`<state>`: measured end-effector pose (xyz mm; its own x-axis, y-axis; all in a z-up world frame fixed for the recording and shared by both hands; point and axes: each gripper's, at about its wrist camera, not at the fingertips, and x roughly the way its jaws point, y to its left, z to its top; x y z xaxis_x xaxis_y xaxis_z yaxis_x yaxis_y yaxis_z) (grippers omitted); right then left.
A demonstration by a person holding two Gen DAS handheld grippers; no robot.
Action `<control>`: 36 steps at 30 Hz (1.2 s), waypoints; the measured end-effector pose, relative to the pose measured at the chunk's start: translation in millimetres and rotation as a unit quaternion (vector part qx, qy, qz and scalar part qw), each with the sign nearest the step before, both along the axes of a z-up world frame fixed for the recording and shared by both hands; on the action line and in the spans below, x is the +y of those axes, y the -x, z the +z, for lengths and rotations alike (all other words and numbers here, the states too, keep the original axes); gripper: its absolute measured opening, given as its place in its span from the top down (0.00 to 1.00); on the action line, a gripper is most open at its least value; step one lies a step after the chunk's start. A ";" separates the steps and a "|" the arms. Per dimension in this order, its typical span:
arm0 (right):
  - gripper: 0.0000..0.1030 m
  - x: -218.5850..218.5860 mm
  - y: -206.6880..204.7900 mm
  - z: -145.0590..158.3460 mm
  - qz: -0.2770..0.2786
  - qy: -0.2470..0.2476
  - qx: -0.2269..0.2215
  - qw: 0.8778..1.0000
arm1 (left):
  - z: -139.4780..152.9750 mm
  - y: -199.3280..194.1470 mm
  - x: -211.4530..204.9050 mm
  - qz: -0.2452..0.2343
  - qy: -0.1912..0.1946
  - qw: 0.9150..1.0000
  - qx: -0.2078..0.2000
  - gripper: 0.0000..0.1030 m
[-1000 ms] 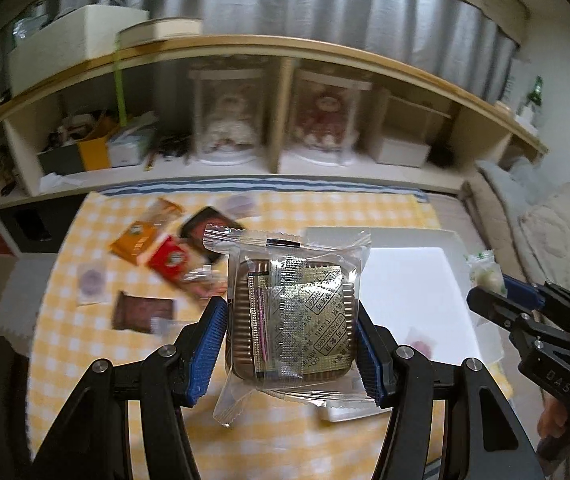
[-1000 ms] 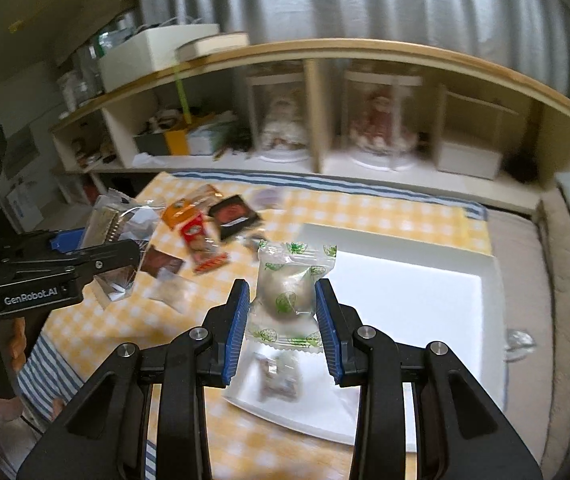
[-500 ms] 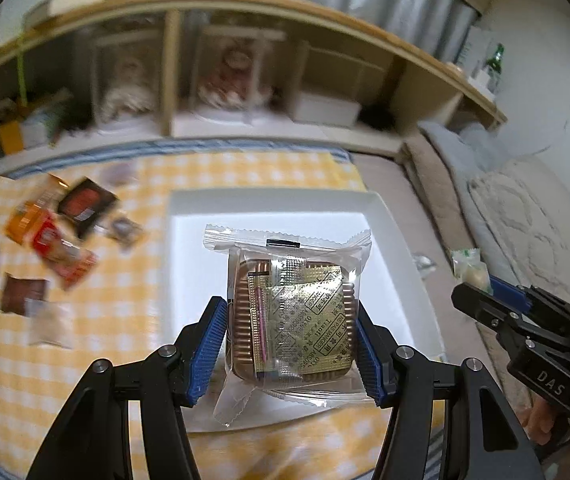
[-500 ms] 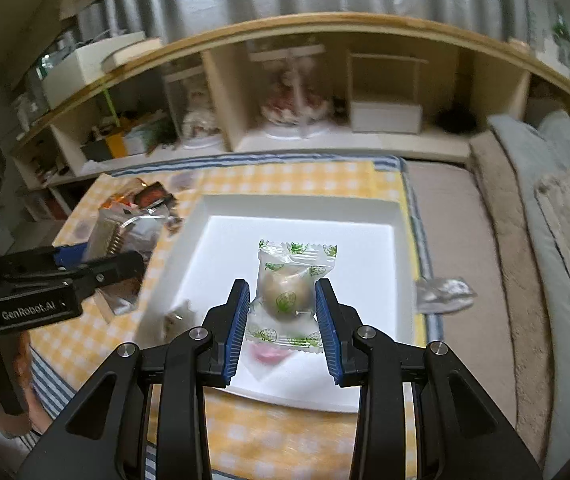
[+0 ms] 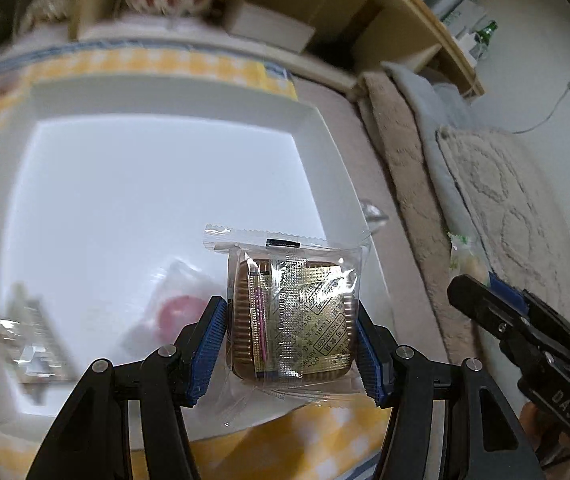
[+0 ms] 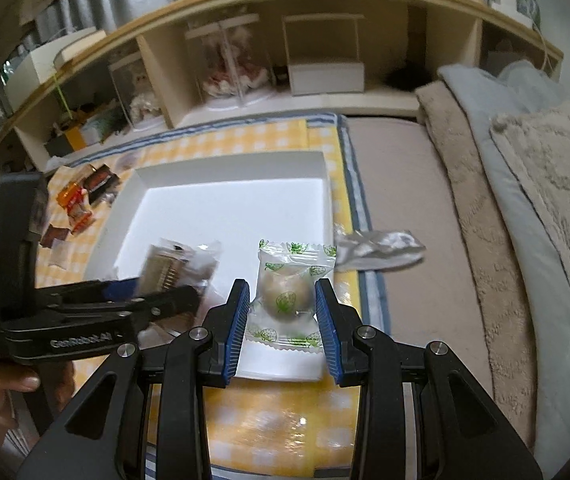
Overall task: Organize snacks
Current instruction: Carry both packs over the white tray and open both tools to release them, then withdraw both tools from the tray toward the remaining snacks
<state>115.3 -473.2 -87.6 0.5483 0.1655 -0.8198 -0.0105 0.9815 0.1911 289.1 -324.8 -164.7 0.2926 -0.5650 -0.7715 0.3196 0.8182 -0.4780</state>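
Gripping a square brown biscuit in a clear wrapper (image 5: 293, 316), the left tool (image 5: 291, 344) has its blue pads pressed against both sides of the pack, jaws part-way closed on it. The pack hangs over the near right corner of a white tray (image 5: 85, 96), above a blurred pink sweet (image 5: 177, 312) lying inside. A second ago the same pack was held over the checked cloth with the tray off to the right; the tray now fills most of the left view, and the shelf has slid to the top edge.

The right tool (image 6: 283, 320) is clamped the same way on a round sweet in a clear wrapper printed with green strawberries (image 6: 285, 294), held over the tray's near right edge (image 6: 327, 200). Earlier it hung over the tray's left part; the bedding on the right now takes up far more of that view.

Other snack packets (image 6: 81, 200) lie on the yellow checked cloth (image 6: 245, 136) left of the tray. A crumpled silver wrapper (image 6: 377, 248) sits just beyond the tray's right side.
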 end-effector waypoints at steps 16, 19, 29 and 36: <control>0.66 -11.1 -8.3 -39.7 -0.010 -0.014 0.032 0.999 | -65.1 -63.6 -10.3 0.017 0.026 0.998 0.051 0.43; 0.66 -8.2 -12.4 -43.7 -0.009 -0.019 0.036 0.999 | -65.7 -68.3 7.9 0.032 0.013 0.999 0.042 0.43; 0.66 7.0 -27.8 -50.6 -0.003 -0.054 0.049 0.997 | -66.1 -80.0 40.2 0.075 -0.011 0.996 0.056 0.42; 0.53 6.9 -32.1 -52.7 -0.009 -0.076 0.063 0.995 | -48.7 -68.3 27.0 0.047 -0.004 0.997 0.056 0.33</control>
<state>147.4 -466.3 -140.3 0.4464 0.2838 -0.8487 0.0399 0.9411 0.3357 357.4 -297.8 -213.4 0.2550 -0.5328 -0.8069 0.1863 0.8459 -0.4997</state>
